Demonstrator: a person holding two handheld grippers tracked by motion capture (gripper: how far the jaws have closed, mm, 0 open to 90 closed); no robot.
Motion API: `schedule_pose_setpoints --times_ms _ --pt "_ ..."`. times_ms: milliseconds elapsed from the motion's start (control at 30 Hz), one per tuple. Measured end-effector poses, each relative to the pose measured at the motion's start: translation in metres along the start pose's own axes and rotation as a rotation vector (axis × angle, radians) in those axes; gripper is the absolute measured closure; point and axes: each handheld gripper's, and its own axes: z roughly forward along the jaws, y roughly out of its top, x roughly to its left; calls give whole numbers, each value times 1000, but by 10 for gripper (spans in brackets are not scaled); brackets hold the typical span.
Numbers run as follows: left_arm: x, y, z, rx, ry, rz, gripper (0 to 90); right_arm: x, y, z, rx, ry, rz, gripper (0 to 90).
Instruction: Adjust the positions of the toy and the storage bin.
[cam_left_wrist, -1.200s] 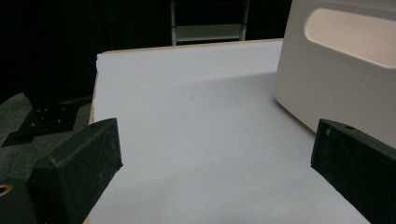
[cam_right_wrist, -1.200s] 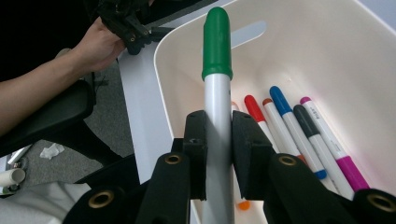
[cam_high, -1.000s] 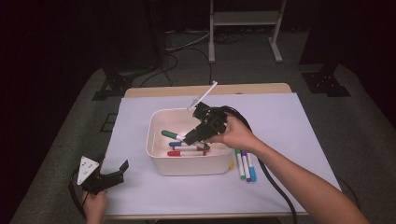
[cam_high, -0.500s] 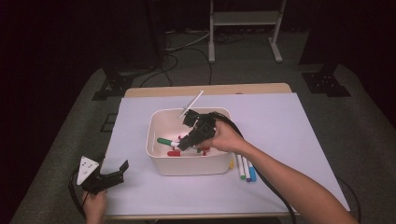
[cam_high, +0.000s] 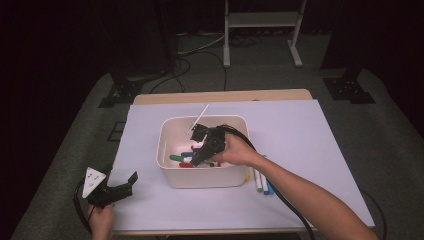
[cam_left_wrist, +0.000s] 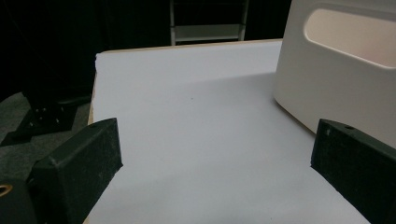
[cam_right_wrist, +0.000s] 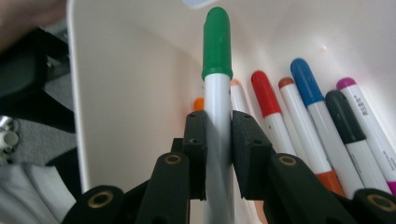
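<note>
A cream plastic bin (cam_high: 202, 177) stands mid-table on white paper, with several capped markers (cam_right_wrist: 303, 121) lying inside. My right gripper (cam_high: 199, 156) reaches down into the bin and is shut on a green-capped marker (cam_right_wrist: 217, 56), whose white barrel runs between the jaws; its cap points toward the bin's inner wall (cam_right_wrist: 121, 93). The green cap (cam_high: 176, 158) lies low in the bin's left part. My left gripper (cam_high: 126, 184) rests open near the table's front left corner with nothing between its jaws. The bin's side wall with a handle cutout (cam_left_wrist: 345, 32) stands to its right.
Three markers (cam_high: 261, 181) lie on the paper right of the bin. A thin white stick (cam_high: 198, 119) leans over the bin's far rim. A metal stand (cam_high: 260, 30) and cables sit on the floor beyond the table. Bare white paper (cam_left_wrist: 196, 121) stretches before the left gripper.
My right gripper has moved left and down into the bin with the green-capped marker. The left gripper has stayed where it was.
</note>
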Motion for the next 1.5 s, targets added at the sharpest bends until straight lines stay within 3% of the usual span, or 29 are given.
schedule_pose_setpoints --times_ms 33,233,467,733,900,933,1000,1100,1167,1367,1467,1500 --pt "0 0 0 0 0 0 5 1 0 4 34 -18 -9 758" --pt "0 0 0 1 -1 -2 5 0 0 13 74 -20 -27 751" --pt "0 0 0 1 -1 -2 6 1 0 9 69 -29 -25 701" --pt "0 0 0 -1 0 -3 5 8 -6 -21 -18 -49 -31 674" --pt "-1 0 0 -1 1 2 5 15 -22 -59 -97 -85 -27 643" --pt "-1 0 0 -1 1 2 5 15 -22 -59 -97 -85 -27 643" --pt "-1 0 0 -1 2 3 5 16 -36 -81 -141 -114 -11 630" --pt "-1 0 0 2 2 6 5 15 -46 -92 -160 -129 0 626" --pt "-1 0 0 3 3 5 5 12 -66 -112 -200 -158 30 619" --pt "-1 0 -1 5 6 11 5 7 -104 -137 -251 -202 100 605" --pt "-2 0 0 3 7 10 5 5 -117 -142 -261 -215 116 601" --pt "-2 0 0 3 7 11 5 1 -130 -143 -263 -225 139 598"
